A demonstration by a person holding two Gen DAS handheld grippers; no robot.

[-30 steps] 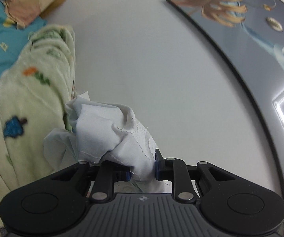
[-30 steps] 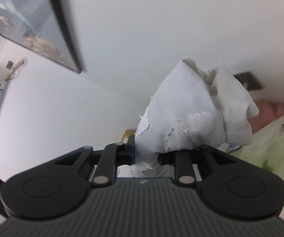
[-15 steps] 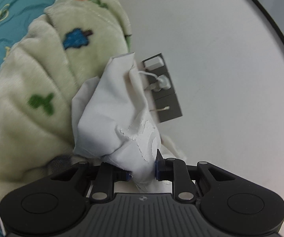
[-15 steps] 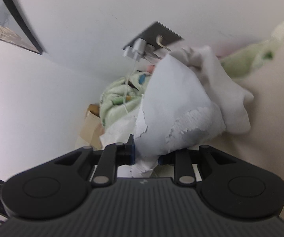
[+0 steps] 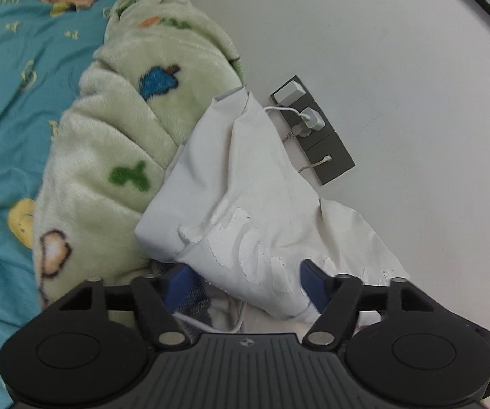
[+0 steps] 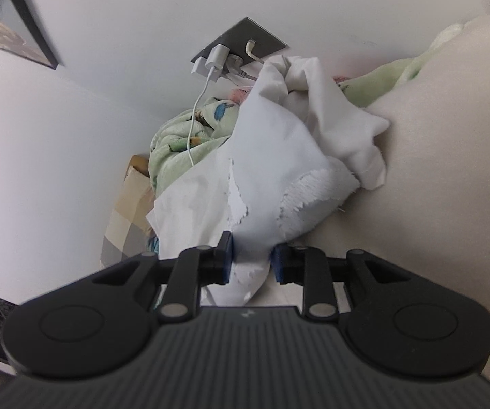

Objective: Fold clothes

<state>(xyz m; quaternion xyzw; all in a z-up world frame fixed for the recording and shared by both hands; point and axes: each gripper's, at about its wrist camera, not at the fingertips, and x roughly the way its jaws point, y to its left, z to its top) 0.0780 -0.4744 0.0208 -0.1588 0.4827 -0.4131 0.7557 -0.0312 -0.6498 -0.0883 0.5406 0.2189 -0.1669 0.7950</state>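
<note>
I hold a white garment (image 5: 251, 201) with a cracked, peeling white print across its front; it is bunched and creased, not flat. My left gripper (image 5: 245, 279) stands spread wide, its blue pads on either side of the cloth's lower fold without pinching it. My right gripper (image 6: 251, 262) is nearly closed, and a narrow neck of the same white garment (image 6: 279, 156) runs between its blue pads; whether the pads truly press the cloth I cannot tell for sure, but it looks pinched.

In the left wrist view the garment lies against a pale green fleece blanket (image 5: 108, 156) with blue, green and orange figures, just below a grey wall socket plate (image 5: 326, 146). White chargers (image 5: 313, 119) and a cable are plugged into that plate, and the garment's top edge overlaps its lower corner. Beyond the blanket, away from the socket plate, spreads a teal bedsheet (image 5: 13, 102).

In the right wrist view a cardboard box (image 6: 129, 204) stands below the blanket; what is in it is hidden. The white wall (image 6: 381, 17) around the socket plate is bare, and a dark picture frame (image 6: 30, 20) hangs well apart from it.
</note>
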